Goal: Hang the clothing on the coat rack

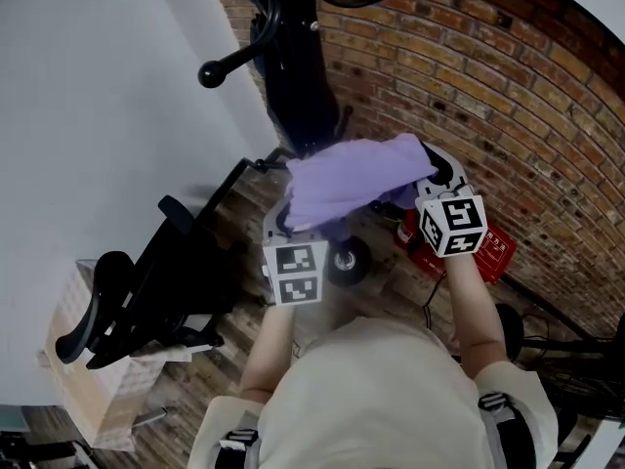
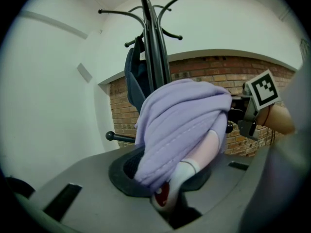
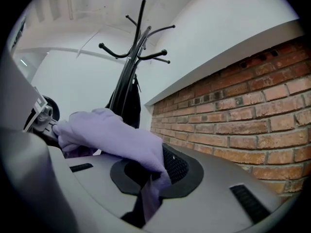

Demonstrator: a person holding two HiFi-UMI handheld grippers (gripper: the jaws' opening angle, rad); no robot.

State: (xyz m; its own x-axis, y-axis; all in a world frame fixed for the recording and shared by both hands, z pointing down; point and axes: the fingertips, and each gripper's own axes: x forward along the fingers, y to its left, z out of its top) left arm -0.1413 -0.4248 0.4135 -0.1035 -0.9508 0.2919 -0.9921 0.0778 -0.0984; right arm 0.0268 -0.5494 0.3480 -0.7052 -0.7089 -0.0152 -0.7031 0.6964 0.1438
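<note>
- The left gripper has its jaws closed on a bunched edge of the purple garment; a pale cuff or trim pokes out just above the pinch
- The right gripper is clamped on another part of the same cloth, which runs down into the slot between its jaws
- Gripped at two places, the garment stretches between the grippers in front of the person's chest instead of drooping in a heap, which probably makes it easier to find an opening or loop for a hook
- It hangs in the air, near the coat rack but not touching it
- Both grippers point towards the rack, so the step in hand looks like the carry towards it
- A dark item already hangs beside the pole, so one of the bare upper hooks looks like the likelier target
- The brick wall stands close on the right, leaving little room on that side
</note>
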